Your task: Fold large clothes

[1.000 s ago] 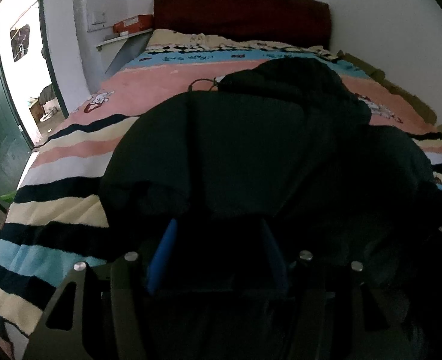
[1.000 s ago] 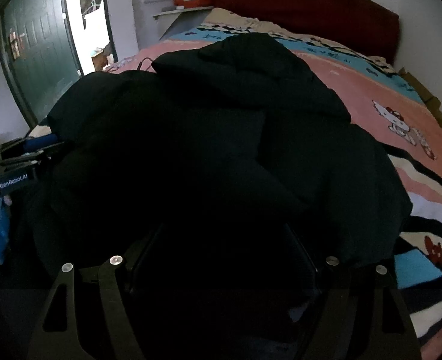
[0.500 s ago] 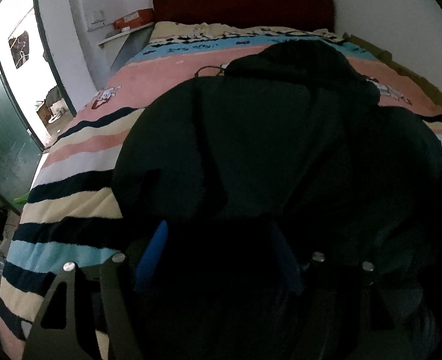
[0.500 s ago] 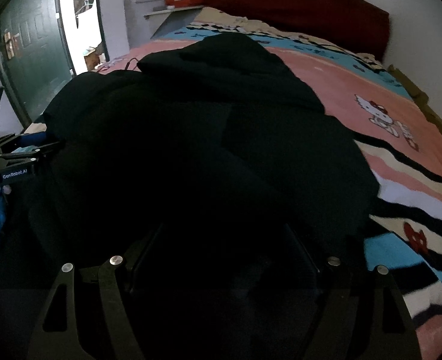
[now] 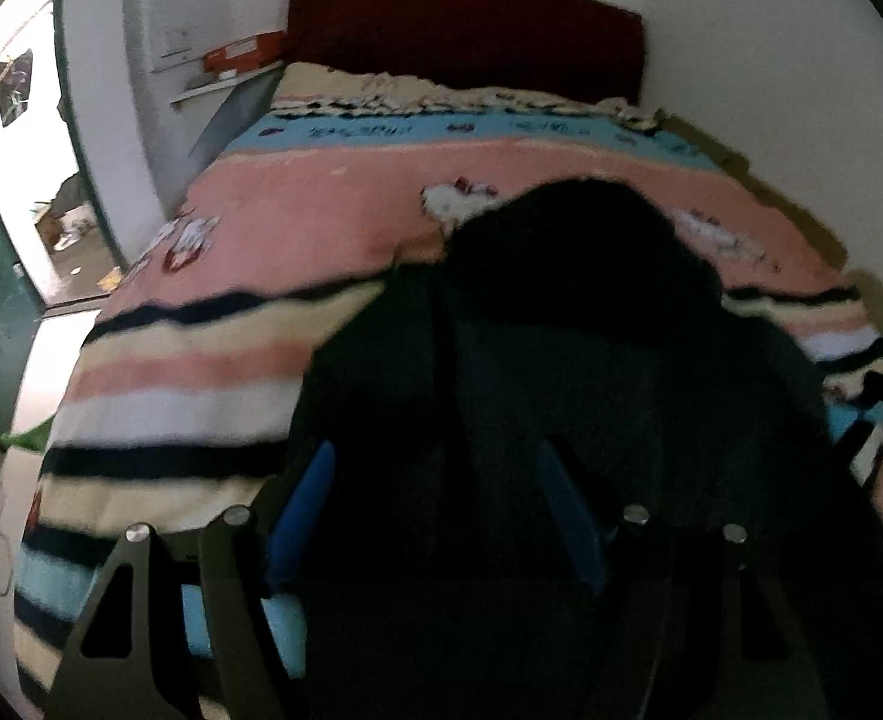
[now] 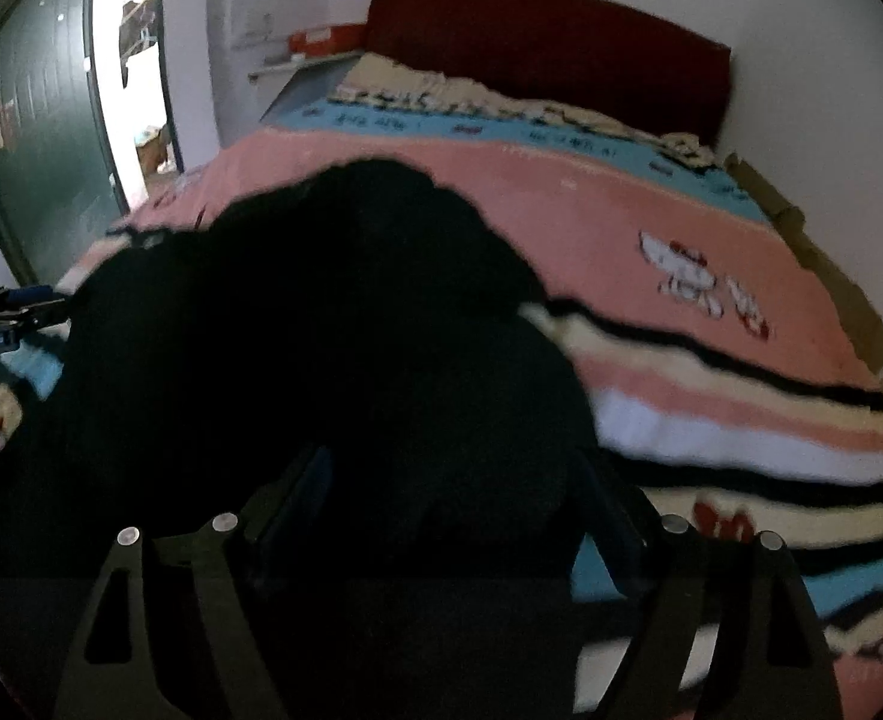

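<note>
A large black jacket [image 5: 561,360] lies bunched on the striped pink, cream and blue blanket [image 5: 321,228] of a bed, its hood end toward the headboard. My left gripper [image 5: 435,462] hovers above the jacket's near edge, its blue fingers [image 5: 303,504] spread wide, with dark cloth below them and not pinched. In the right wrist view the same jacket [image 6: 321,330] fills the left and middle. My right gripper [image 6: 450,468] hangs over its near hem. Its jaws are opening, and cloth shows beneath the gap with no pad pressing on it.
A dark red headboard [image 5: 465,30] closes the far end of the bed. A small shelf with an orange box [image 5: 243,54] hangs on the left wall. Beside it are a bright doorway [image 5: 21,150] and a green door [image 6: 39,138]. A white wall runs along the right.
Both grippers have lifted and pulled back from the jacket, so it looks smaller and more blanket shows. The left fingers stand wider apart than a second ago.
</note>
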Tool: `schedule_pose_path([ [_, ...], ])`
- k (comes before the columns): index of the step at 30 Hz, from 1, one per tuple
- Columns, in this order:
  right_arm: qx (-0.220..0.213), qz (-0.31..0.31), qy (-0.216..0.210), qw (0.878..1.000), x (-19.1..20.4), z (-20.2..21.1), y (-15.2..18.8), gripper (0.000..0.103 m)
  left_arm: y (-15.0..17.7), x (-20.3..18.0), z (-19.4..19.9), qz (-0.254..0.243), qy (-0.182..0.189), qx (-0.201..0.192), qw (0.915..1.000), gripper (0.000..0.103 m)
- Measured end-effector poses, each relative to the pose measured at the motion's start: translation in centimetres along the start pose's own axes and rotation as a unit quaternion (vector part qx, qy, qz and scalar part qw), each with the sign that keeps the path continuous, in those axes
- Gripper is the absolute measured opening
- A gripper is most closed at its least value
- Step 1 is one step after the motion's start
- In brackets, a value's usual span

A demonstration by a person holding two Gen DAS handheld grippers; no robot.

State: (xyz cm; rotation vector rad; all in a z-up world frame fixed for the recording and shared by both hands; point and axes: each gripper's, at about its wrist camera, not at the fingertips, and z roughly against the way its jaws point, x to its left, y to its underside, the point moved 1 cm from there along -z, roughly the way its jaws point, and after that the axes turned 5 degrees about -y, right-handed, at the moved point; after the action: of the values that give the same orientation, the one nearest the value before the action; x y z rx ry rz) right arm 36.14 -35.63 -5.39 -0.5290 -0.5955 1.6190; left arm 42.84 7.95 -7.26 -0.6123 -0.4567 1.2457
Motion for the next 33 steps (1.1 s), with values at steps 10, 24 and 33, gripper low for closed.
schedule_pose_path([
  [10, -0.034, -0.016, -0.060, 0.997, -3.1, -8.1, -12.2, 0.092, -12.5, -3.2, -9.9, -0.007, 0.105, 0.029, 0.9940, 0.069],
  [24, 0.008, -0.011, -0.122, 0.992, -3.3, -25.4, -16.6, 0.102, -16.7, -9.5, -24.2, -0.028, 0.158, 0.086, 0.9833, 0.069],
  [33, 0.016, 0.017, -0.124, 0.992, -1.5, -27.2, -16.6, 0.032, -15.3, -10.8, -24.5, -0.065, 0.117, 0.074, 0.9882, 0.027],
])
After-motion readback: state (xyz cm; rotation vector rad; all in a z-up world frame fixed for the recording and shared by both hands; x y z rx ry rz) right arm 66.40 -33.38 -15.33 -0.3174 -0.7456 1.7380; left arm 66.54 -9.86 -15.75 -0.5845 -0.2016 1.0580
